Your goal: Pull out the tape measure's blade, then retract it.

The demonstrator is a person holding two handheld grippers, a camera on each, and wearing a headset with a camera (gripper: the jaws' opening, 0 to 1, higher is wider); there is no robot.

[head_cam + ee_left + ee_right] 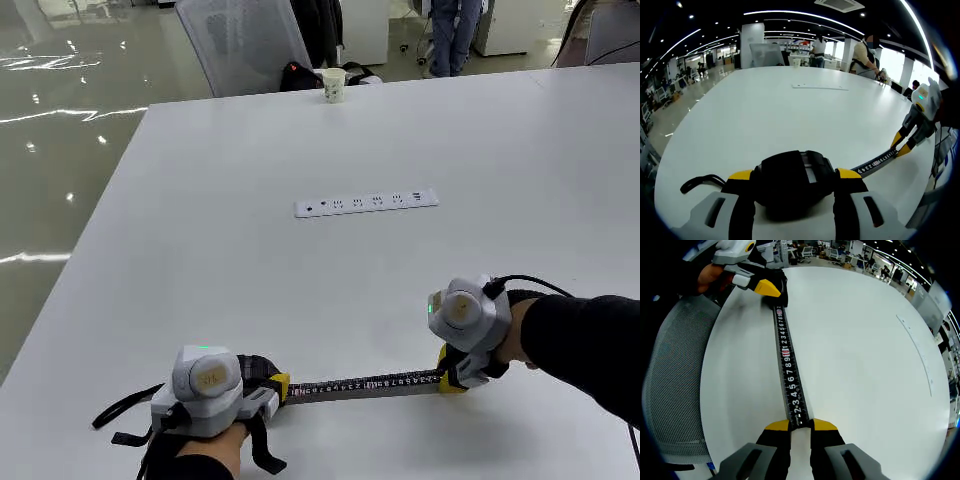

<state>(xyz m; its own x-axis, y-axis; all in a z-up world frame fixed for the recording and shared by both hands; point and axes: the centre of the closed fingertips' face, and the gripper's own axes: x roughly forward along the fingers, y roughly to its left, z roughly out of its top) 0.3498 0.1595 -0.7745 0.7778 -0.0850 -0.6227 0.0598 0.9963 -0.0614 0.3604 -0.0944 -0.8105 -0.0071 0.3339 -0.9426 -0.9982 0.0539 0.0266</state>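
Note:
A black tape measure case [792, 182] sits between the yellow-tipped jaws of my left gripper [272, 386], which is shut on it at the near left of the white table [330, 140]. Its dark blade [365, 384] with white numerals runs flat over the table to my right gripper [448, 380], whose yellow tips are shut on the blade's end [798, 421]. In the right gripper view the blade [786, 360] stretches away to the case [776, 286] and the left gripper [762, 285]. In the left gripper view the right gripper [905, 145] holds the blade [875, 163] at the right.
A white power strip [366, 202] lies mid-table. A paper cup [334, 84] stands at the far edge, with a mesh chair [245, 42] behind it. Black straps [125, 410] trail from the left gripper. A grey mesh chair back [672, 385] is at my near side.

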